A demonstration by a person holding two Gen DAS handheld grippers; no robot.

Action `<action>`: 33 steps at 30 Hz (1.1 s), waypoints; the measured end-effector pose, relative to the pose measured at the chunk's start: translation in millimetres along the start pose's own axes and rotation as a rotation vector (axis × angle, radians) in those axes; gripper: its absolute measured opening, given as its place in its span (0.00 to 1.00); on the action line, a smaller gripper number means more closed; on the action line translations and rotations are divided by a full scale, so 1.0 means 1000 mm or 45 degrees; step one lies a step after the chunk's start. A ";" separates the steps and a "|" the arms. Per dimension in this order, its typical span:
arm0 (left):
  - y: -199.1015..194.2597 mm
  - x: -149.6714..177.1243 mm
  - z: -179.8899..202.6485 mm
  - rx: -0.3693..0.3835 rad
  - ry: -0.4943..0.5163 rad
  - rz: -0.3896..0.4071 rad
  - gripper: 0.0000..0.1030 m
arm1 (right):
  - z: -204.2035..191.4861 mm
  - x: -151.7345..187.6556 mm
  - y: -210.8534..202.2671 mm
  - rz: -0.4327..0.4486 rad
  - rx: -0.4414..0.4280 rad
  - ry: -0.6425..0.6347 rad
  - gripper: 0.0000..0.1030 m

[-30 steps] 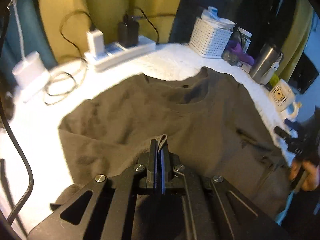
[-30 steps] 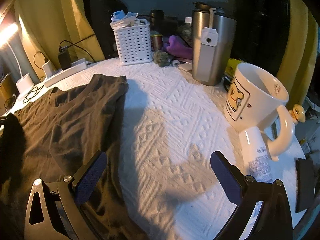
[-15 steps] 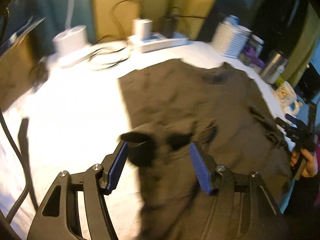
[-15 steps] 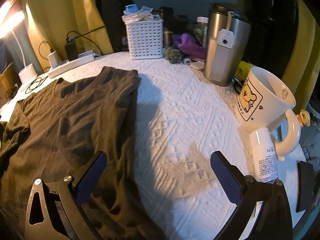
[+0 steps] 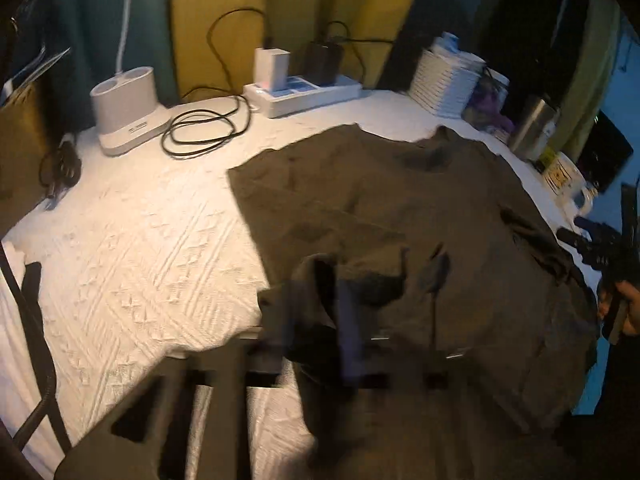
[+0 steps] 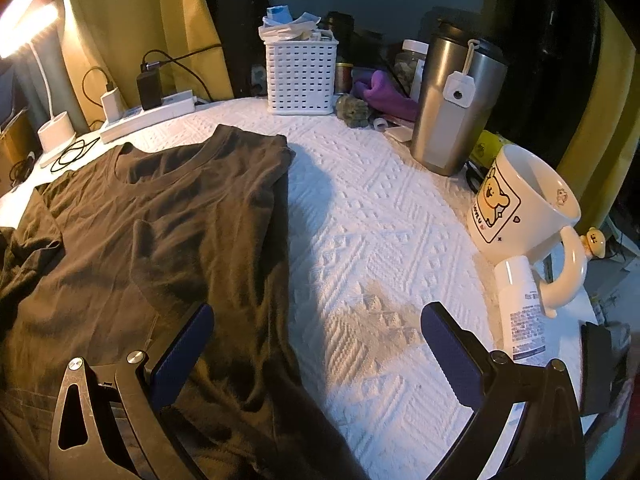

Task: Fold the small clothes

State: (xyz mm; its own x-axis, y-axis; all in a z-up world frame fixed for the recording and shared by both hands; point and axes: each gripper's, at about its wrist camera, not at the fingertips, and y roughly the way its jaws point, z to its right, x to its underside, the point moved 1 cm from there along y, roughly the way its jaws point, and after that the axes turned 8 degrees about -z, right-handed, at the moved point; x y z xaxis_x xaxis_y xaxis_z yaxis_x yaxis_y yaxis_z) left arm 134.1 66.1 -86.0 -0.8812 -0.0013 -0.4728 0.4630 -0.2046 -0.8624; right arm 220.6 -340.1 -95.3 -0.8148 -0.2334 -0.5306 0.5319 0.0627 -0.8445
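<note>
1. Left gripper blurred; jaws have just been closing over the shirt's near left edge (pinch itself not discernible).
2. Right gripper wide, holding nothing, at the shirt's right edge.
3. Shirt flat on white cloth.

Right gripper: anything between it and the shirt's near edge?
Nothing visible. The right gripper hangs open across the T-shirt edge and bare tablecloth; the mug and white bottle stand off to its right.

Home room: curtains, power strip, cartoon mug, tumbler on cluttered table.
</note>
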 end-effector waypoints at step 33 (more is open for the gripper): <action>0.027 0.006 0.079 0.118 0.189 -0.189 0.57 | 0.003 0.026 -0.006 0.005 -0.088 0.013 1.00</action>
State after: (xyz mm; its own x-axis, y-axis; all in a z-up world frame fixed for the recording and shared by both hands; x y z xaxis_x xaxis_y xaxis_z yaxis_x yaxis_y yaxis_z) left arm 133.5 -16.5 -98.5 -0.9122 0.1781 -0.3689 0.3122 -0.2808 -0.9076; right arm 197.1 -349.8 -104.2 -0.8154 -0.2229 -0.5342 0.5181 0.1307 -0.8453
